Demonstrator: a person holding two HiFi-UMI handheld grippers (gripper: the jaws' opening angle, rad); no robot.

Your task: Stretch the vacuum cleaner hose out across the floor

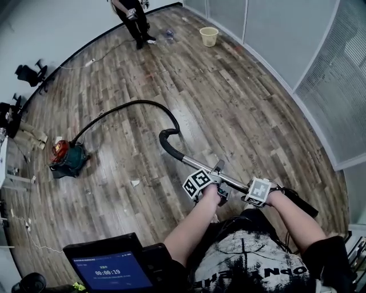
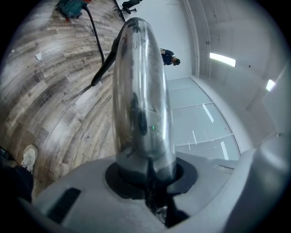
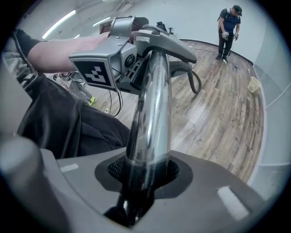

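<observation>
The left claw [image 1: 219, 182] and right claw [image 1: 250, 190] both clamp the wand [image 1: 197, 165]. The hose [image 1: 137, 104] arcs mid-floor [image 1: 240, 103] from the vacuum [image 1: 68, 159] near its left edge. Stretching looks under way; next, the wand needs pulling away from the vacuum.

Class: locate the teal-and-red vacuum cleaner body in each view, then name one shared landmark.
Head view: teal-and-red vacuum cleaner body on the floor, middle left.
Left gripper view: the body at the top left, cut by the edge.
Right gripper view: not in it.
Shared landmark: the standing person in dark clothes.
</observation>
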